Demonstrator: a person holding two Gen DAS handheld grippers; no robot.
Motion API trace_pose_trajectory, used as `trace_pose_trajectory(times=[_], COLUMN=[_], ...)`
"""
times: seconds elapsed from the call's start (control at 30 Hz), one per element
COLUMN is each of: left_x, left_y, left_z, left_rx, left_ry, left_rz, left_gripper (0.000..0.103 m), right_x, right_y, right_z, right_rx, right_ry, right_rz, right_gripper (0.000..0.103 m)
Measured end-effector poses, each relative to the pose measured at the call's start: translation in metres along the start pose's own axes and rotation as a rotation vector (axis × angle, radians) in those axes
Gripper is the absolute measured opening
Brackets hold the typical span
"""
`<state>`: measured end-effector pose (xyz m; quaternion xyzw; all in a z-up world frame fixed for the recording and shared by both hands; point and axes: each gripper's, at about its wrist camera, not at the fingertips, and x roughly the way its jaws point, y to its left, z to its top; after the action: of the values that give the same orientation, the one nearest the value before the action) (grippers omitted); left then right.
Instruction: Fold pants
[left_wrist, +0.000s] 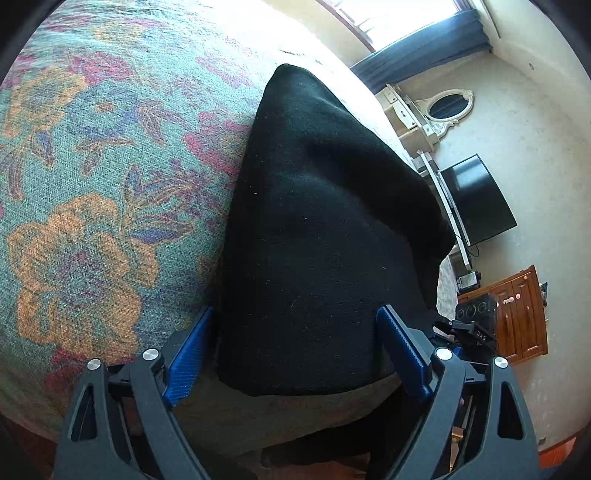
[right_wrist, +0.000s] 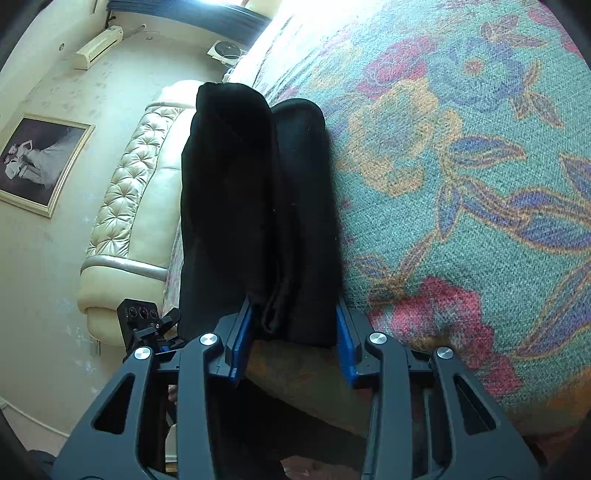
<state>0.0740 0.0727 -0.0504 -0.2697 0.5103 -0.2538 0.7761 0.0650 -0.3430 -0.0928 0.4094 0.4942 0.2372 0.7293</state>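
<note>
Pants (left_wrist: 325, 229) lie on the bed (left_wrist: 92, 206), black and already doubled lengthwise, running straight away from you along the line both tools point. Your left hand-held gripper (left_wrist: 297, 354) stands wide, its blue pads either side of the near end of the cloth; the left pad (left_wrist: 186, 363) sits beside the edge and the right pad (left_wrist: 404, 349) just clear of it, so nothing is pinched there yet. Your right hand-held gripper (right_wrist: 293, 332) is narrower, its pads (right_wrist: 242, 341) bracketing the near end where two long rolls of fabric lie side by side; whether they press on the cloth or only flank it you cannot tell from this view. The other tool (right_wrist: 147, 325) shows at the lower left of the right view, so the two sit close together at the same end. The long axis leads off towards the far end near the padded headboard (right_wrist: 125, 206), so I judge the coming fold carries this near end forward along that line; neither hand is clearly nearer
</note>
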Motion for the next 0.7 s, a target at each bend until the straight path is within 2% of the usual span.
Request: trace_pose_trajectory(times=[0.07,0.13,0.2,0.23,0.3,0.37,0.53,0.7], left_x=[-0.007,-0.02,-0.036,-0.042,-0.046,-0.042,-0.014,0.024], left_y=[0.004,0.006,0.01,0.011,0.014,0.021,0.034,0.016], left_z=[0.002,0.003,0.009,0.015,0.033,0.053,0.101,0.13], left_rx=[-0.02,-0.057,-0.055,-0.04,-0.011,-0.015,-0.071,-0.025], left_ry=[-0.002,-0.013,-0.048,-0.068,-0.084,-0.09,-0.077,-0.03], left_rz=[-0.028,-0.034,-0.063,-0.072,-0.063,-0.087,-0.142,-0.116], left_gripper=[0.087,0.087,0.087,0.087,0.087,0.087,0.087,0.087], right_x=[-0.006,-0.016,-0.028,-0.031,-0.029,-0.021,-0.009,0.008], right_y=[-0.002,-0.001,0.006,0.008,0.008,0.001,-0.011,-0.012], right_z=[-0.001,0.002,0.01,0.017,0.033,0.05,0.086,0.114], right_rx=[0.011,0.01,-0.026,-0.048,-0.07,-0.061,-0.013,-0.003], right_ry=[0.014,0.01,-0.051,-0.082,-0.096,-0.094,-0.123,-0.108], right_rz=[0.025,0.036,0.044,0.043,0.043,0.044,0.125,0.173], right_gripper=[0.044,0.057,0.091,0.095,0.096,0.096,0.096,0.096])
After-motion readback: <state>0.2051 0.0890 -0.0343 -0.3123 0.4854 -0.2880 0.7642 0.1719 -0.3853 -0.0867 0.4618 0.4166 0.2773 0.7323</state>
